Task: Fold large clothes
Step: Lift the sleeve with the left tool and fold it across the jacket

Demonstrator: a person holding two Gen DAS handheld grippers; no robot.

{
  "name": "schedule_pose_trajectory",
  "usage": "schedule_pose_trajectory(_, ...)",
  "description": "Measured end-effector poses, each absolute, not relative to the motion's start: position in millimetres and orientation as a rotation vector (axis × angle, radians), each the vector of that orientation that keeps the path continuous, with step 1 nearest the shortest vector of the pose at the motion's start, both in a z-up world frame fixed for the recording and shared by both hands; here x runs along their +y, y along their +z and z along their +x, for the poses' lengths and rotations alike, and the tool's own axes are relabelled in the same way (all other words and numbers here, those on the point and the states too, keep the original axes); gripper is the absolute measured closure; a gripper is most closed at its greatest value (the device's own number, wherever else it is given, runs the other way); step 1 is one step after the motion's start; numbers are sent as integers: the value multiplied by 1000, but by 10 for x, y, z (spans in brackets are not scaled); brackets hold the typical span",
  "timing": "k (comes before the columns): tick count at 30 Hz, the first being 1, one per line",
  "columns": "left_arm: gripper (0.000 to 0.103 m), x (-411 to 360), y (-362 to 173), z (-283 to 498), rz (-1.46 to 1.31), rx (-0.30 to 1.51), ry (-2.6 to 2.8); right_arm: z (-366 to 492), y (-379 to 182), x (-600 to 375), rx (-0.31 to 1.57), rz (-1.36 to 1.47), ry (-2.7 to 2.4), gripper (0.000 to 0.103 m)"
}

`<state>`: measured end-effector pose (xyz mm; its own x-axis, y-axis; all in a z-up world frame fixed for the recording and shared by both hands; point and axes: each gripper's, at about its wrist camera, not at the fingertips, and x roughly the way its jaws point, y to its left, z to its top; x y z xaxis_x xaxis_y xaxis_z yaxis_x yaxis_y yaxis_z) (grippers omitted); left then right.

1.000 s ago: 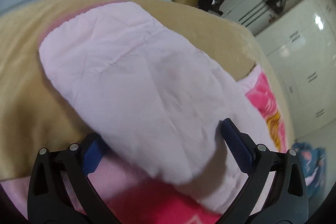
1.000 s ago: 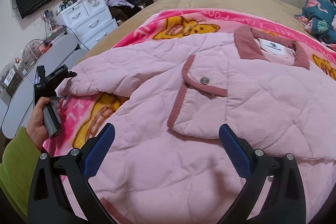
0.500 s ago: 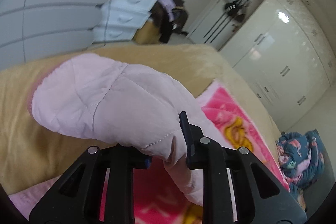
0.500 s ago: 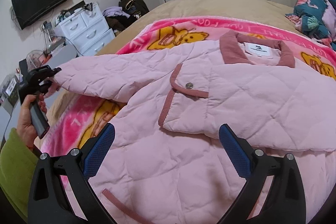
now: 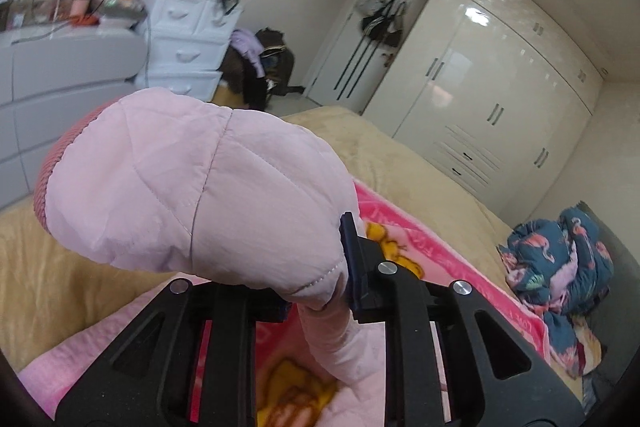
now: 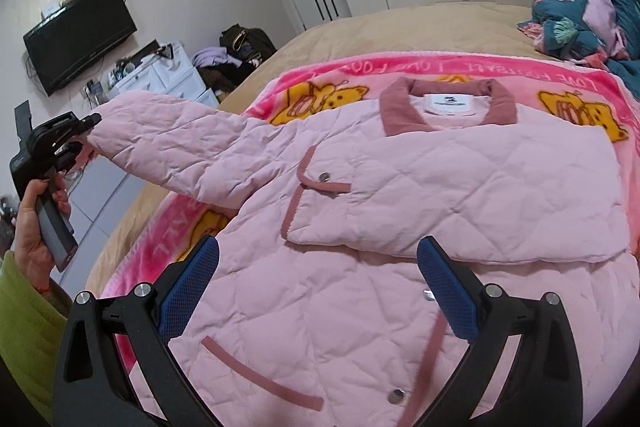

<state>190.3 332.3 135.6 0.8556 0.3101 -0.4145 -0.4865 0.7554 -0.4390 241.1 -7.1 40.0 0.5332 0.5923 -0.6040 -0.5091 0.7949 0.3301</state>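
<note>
Fingers of left gripper [image 5: 316,291] clamped on pink jacket [image 6: 400,211] sleeve [image 5: 192,187], lifted off the bed [image 6: 380,27]; cuff end probably free. Right gripper [image 6: 316,279] fingers wide apart, hovering above jacket body lying flat on pink blanket [image 6: 560,83].

- The left hand-held gripper [image 6: 86,131] is raised out to the side, its jaws clamped tight on the sleeve [image 5: 192,187] near the cuff.
- The person's left hand [image 6: 38,223], in a green cuff, wraps the grip below it.
- The right hand-held gripper [image 6: 316,279] hovers low, its blue-padded fingers [image 6: 188,283] spread wide, holding nothing.
</note>
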Motion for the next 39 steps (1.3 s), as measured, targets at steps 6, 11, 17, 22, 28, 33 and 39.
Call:
schedule_pose_trajectory(6,90,2936,1528,1929,-510,318,400,2392,398,-422,765,170,635,4)
schedule_pose_trajectory(11,90,2661,1646,2009,-464,319,367,2376,368,-650,764,207,620,4)
schedule_pose_trajectory(17,91,2289,1722,2113,-416,322,306,2369,354,-903,762,243,600,4)
schedule_pose_trajectory(22,91,1945,1736,2227,-377,316,239,2383,339,-1105,757,273,579,4)
schedule_pose_trajectory(28,91,1481,1663,2420,-313,340,147,2412,257,-1310,766,297,555,4)
schedule_pose_trajectory(33,91,1092,1558,2595,-246,369,51,2454,213,-1524,768,319,517,4)
schedule_pose_trajectory(39,91,577,1283,2780,-165,436,-58,2486,164,-1835,767,352,457,4)
